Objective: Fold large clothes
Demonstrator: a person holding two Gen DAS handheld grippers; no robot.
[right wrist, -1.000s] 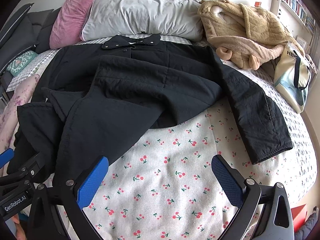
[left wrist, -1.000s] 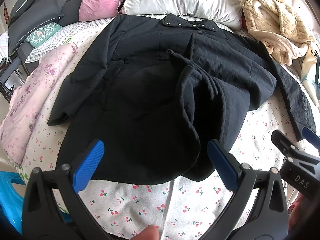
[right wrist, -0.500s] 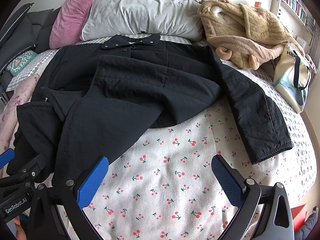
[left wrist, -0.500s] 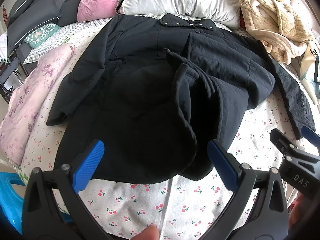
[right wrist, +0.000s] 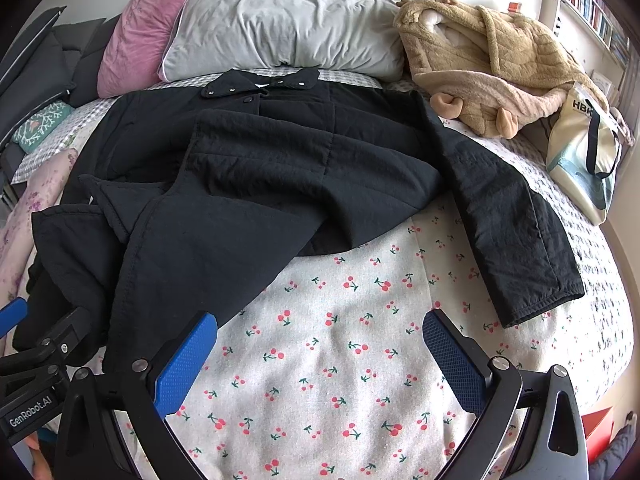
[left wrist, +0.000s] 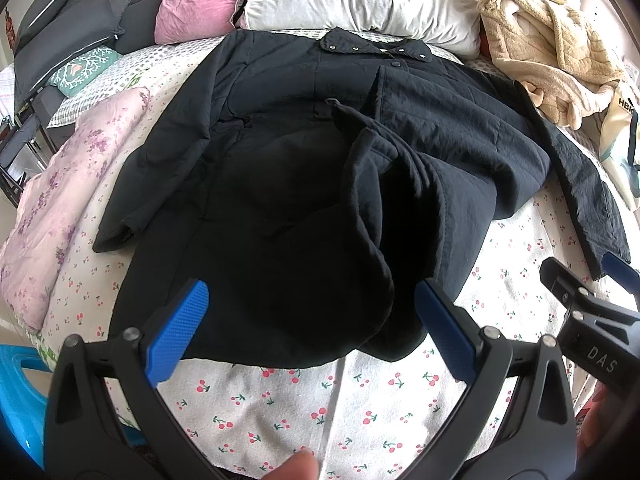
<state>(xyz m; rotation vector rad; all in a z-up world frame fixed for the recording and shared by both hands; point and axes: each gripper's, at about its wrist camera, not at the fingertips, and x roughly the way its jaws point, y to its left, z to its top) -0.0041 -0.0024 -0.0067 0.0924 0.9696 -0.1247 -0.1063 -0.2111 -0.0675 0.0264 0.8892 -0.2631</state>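
A large black quilted coat lies spread on the cherry-print bed sheet, collar toward the pillows. Its right front panel is bunched and folded back over the middle. One sleeve stretches out to the right; the other sleeve lies to the left. My left gripper is open, hovering just over the coat's bottom hem. My right gripper is open above bare sheet, below the hem and left of the right cuff. Each gripper's tip shows at the edge of the other view.
A grey pillow and a pink pillow sit at the head. A tan fleece garment and a tote bag lie at the right. A pink floral quilt runs along the left edge. A blue stool stands below.
Both grippers have drifted very slightly; the coat sits a touch lower in the left wrist view. Nothing was taken hold of or let go.
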